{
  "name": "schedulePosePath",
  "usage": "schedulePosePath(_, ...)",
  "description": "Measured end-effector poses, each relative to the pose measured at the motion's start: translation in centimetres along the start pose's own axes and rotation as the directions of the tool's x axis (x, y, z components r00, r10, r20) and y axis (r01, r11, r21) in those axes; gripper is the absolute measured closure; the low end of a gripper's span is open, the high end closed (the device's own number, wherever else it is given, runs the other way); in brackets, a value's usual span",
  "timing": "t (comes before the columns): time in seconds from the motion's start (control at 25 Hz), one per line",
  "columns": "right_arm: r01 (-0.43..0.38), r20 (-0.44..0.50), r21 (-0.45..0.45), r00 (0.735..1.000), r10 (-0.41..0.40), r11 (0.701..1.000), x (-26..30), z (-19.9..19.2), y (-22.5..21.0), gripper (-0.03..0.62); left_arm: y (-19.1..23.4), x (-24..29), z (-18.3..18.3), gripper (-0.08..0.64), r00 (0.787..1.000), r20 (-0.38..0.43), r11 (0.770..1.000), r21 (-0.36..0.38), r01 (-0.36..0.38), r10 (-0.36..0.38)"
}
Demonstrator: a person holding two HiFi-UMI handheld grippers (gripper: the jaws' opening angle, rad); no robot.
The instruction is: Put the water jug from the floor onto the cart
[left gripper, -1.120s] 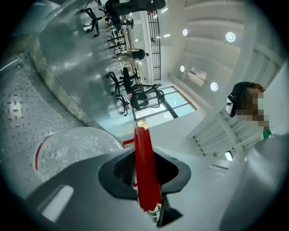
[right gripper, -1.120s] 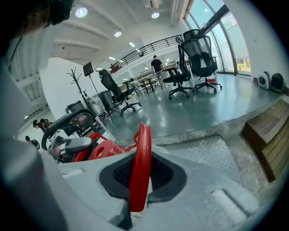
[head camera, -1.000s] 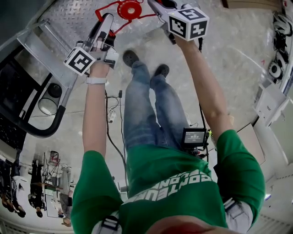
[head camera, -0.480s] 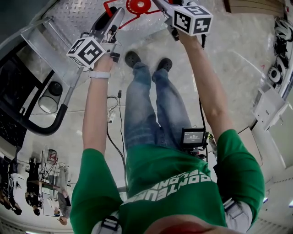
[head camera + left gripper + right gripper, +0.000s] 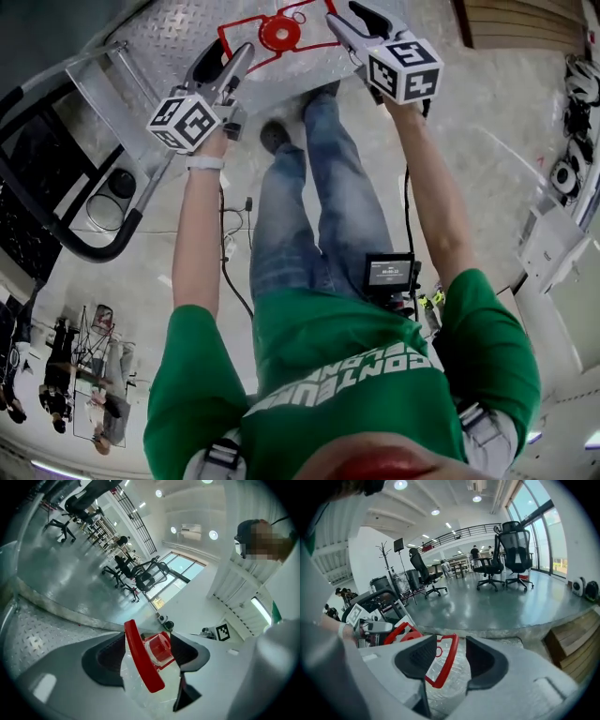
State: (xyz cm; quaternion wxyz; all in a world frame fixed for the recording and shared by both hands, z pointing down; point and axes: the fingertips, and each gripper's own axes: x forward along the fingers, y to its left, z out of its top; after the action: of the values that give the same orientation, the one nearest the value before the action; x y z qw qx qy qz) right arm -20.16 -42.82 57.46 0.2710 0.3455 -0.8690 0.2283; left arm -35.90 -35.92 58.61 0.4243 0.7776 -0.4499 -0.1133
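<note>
Opening left tongs (image 5: 151,641) around jug handle (image 5: 140,660)

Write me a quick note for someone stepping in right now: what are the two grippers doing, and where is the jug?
Left gripper: open. Its jaws have just been opening, and the jug's red handle sits loose between them.
Right gripper: open, jaws also just opening, with the handle's far side between them.
Water jug: appears to stand on the cart, on its studded metal deck, red cap up.
Done: jug lifted onto the cart and let go.
Left: draw both grippers back clear of the handle.
</note>
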Motion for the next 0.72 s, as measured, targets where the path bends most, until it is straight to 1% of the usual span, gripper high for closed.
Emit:
schedulePosePath(0.12,-0.045,0.002,-0.081,0.999,0.045,0.996,-1.5,0.8,0.4,0.414,0.6,-1.5,1.1,0.258,0.996,0.055,0.998,0.007,-0.068,0.068)
schedulePosePath(0.28,-0.122,-0.019,-0.17,0.993,0.121,0.978,-4.1,1.9,0.8,0.414,-0.4,-3.5,1.9,0.273,0.983,0.055,0.983,0.046,-0.179,0.177)
schedulePosePath(0.4,-0.172,-0.018,-0.239,0.985,0.172,0.956,-6.1,4.1,0.8,0.416,-2.3,-4.6,3.9,0.287,0.97,0.082,0.968,0.084,-0.236,0.229)
schedulePosePath(0.52,-0.206,-0.037,-0.28,0.978,0.204,0.938,-8.9,5.2,0.3,0.433,-6.1,-6.1,5.2,0.305,0.961,0.11,0.958,0.11,-0.266,0.254)
schedulePosePath(0.6,-0.211,-0.042,-0.281,0.977,0.208,0.936,-10.3,6.0,-0.6,0.457,-8.5,-6.4,6.2,0.325,0.957,0.135,0.954,0.127,-0.273,0.256)
schedulePosePath(0.68,-0.206,-0.027,-0.283,0.978,0.207,0.937,-11.0,7.5,-1.5,0.48,-10.4,-6.5,7.8,0.339,0.954,0.169,0.951,0.144,-0.272,0.248)
schedulePosePath(0.72,-0.201,-0.012,-0.289,0.978,0.206,0.936,-11.3,8.5,-1.9,0.499,-11.4,-6.4,8.7,0.357,0.952,0.187,0.95,0.154,-0.27,0.24)
